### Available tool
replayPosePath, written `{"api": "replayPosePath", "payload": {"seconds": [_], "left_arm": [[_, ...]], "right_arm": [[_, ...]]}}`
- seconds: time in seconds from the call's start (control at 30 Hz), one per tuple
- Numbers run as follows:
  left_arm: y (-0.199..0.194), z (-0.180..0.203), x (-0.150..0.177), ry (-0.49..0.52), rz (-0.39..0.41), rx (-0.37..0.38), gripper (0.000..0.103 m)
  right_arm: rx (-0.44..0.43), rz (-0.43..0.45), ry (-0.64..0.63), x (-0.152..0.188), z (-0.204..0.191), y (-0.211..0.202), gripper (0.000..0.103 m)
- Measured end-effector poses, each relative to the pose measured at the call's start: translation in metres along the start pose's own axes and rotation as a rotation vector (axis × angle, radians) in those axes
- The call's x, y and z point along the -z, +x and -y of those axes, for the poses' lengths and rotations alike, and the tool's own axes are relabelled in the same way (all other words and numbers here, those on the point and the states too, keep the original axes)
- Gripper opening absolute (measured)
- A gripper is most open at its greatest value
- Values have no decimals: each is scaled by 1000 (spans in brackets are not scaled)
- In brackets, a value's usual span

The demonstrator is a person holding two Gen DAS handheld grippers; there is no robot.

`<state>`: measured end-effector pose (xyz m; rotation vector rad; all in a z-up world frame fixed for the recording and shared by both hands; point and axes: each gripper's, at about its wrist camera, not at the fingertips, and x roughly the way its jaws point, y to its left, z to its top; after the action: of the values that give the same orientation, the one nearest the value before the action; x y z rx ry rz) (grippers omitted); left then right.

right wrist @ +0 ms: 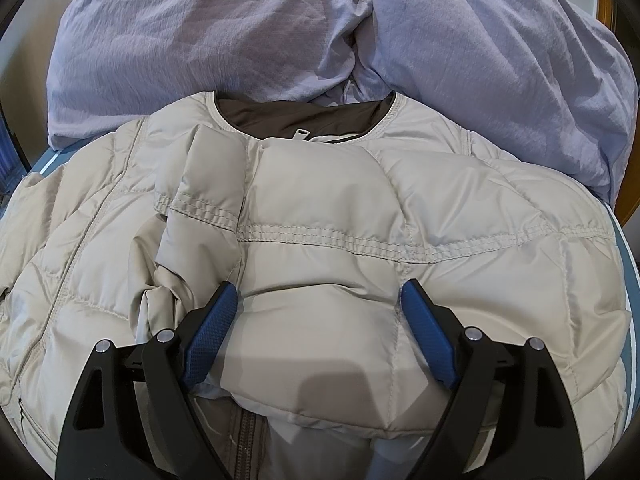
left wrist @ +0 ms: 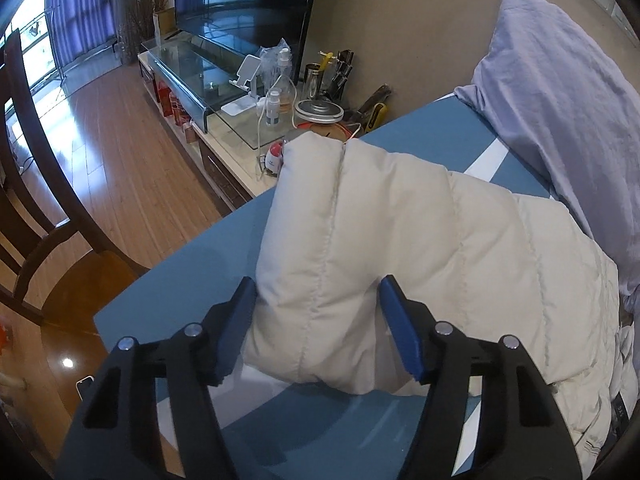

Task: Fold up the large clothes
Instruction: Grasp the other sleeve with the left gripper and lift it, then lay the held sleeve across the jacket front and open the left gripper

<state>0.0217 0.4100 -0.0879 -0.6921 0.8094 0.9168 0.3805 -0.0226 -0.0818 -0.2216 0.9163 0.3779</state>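
Two grippers work on one cream puffer jacket (right wrist: 320, 208), which lies on the blue table cover (left wrist: 168, 280) with its collar toward a heap of lilac bedding (right wrist: 200, 32) at the far side. It lies face up, the brown lining showing at the neck, so it looks laid out for the sleeves and sides to be brought in over the chest. One padded section is already folded across the front, and the right gripper (right wrist: 316, 300) sits over that fold, probably to keep the springy fill from opening out while the other side is dealt with. Its blue pads (right wrist: 208, 332) are spread wide and straddle a puffed panel; both tips dent or touch the fabric, yet nothing is squeezed between them, so I read this as pressing down, not a grasp. The left gripper (left wrist: 318, 292) has the jacket's other padded end, likely a sleeve (left wrist: 320, 240) jutting toward the table's edge, between its fingers. Those fingers stand about half spread, one pad (left wrist: 236, 332) on each flank of the sleeve; the fabric bulges between them, but whether they truly pinch it or only touch I cannot tell from this view.
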Motion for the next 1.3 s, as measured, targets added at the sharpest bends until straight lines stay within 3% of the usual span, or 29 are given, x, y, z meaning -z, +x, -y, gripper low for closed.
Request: {"api": "replayPosePath", "payload": {"seconds": [0.2, 0.47, 0.57, 0.7, 0.9, 1.07, 1.3], "left_arm": [[1, 0, 1, 1, 30, 3, 54], [-2, 5, 0, 0, 37, 48, 21], [-10, 9, -3, 6, 46, 54, 15], [-30, 17, -9, 16, 84, 76, 14], [-75, 45, -20, 32, 155, 176, 14], [-112, 87, -21, 73, 193, 278, 15], [-157, 173, 5, 231, 214, 419, 15]], "right_arm": [[-1, 0, 0, 0, 0, 0, 86], [-2, 1, 0, 0, 0, 0, 86], [-2, 1, 0, 0, 0, 0, 86], [1, -2, -3, 0, 1, 0, 86], [9, -34, -22, -3, -1, -1, 89], [2, -53, -38, -2, 2, -12, 92], [-6, -28, -77, 4, 14, -44, 93]]}}
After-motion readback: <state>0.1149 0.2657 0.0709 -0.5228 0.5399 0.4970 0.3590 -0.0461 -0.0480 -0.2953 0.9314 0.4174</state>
